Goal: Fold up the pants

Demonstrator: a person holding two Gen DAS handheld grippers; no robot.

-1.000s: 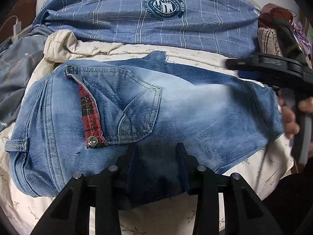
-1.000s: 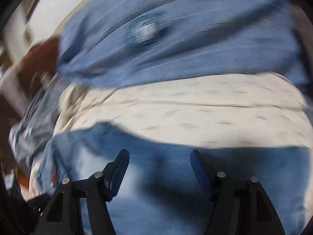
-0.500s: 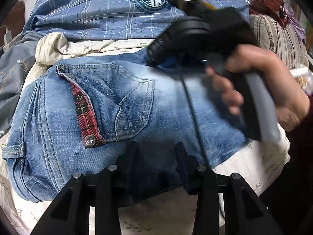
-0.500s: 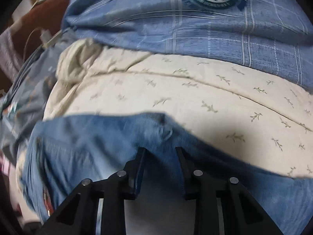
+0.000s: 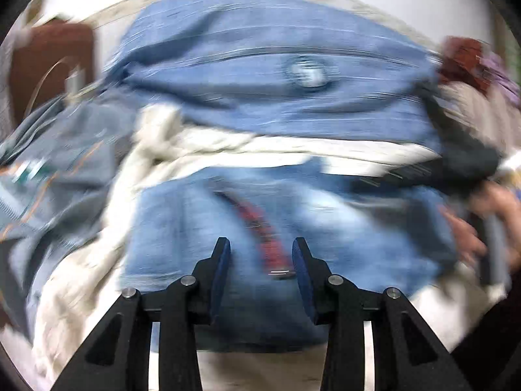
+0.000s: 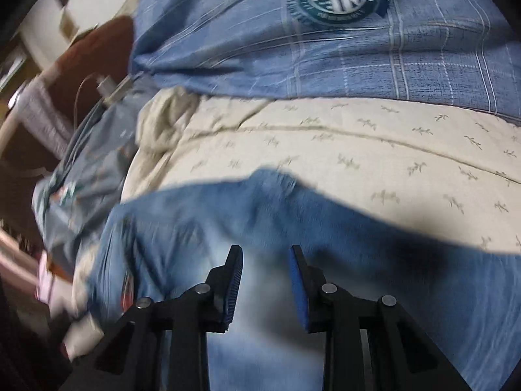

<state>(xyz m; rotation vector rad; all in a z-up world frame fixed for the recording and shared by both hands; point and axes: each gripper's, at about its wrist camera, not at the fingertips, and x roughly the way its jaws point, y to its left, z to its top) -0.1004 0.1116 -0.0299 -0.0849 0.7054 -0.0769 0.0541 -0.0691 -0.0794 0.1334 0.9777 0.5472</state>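
Jeans (image 6: 325, 234) lie crosswise on the bed; both grippers, left (image 5: 260, 254) and right (image 6: 265, 260), pinch denim folds in their jaws.

Cream leaf-print bed sheet (image 6: 374, 150) under folded jeans (image 6: 293, 228), plaid blue pillow (image 6: 358, 52).

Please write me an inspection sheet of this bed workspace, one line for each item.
Surface: cream leaf-print sheet, rumpled at the left.
Job's things: jeans lying across the sheet.
Clutter: blue checked bedding with a badge behind; grey garment at the left.
Tongs: left tongs seem shut on the jeans; right tongs have just been closing, with denim between them.
Cables: white cable with a plug, far left.
Surroundings: brown furniture at the left; the views are blurred.
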